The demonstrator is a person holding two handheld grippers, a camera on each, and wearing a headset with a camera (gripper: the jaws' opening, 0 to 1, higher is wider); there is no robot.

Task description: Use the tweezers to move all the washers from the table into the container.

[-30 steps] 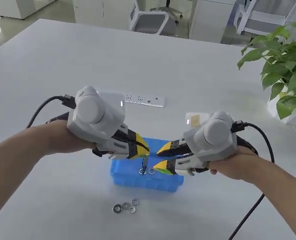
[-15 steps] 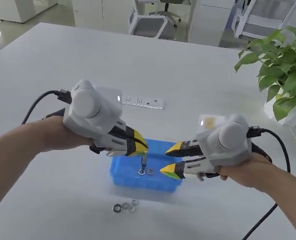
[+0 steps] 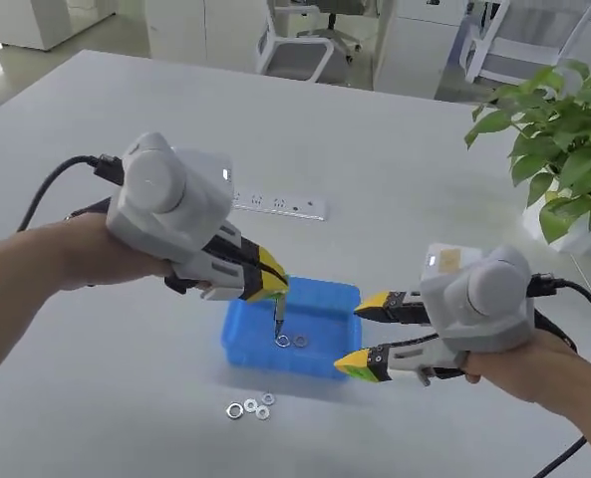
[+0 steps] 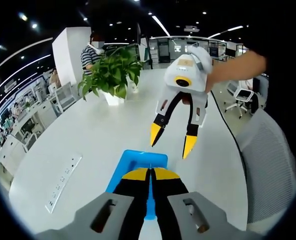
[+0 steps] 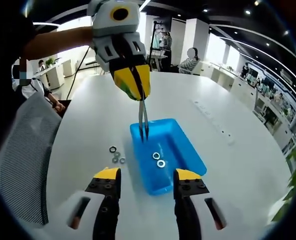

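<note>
1. Over the blue container (image 3: 327, 296), my left gripper (image 3: 268, 283) clamps near-upright tweezers (image 3: 278, 317).
2. Loose washers (image 3: 250, 407) lie on the table (image 3: 126, 418) just outside its near wall, toward me.
3. My right gripper (image 3: 353, 336) gapes empty.

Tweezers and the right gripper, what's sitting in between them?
In the right gripper view, the blue container with two washers inside lies between the tweezers and the open right gripper.
</note>
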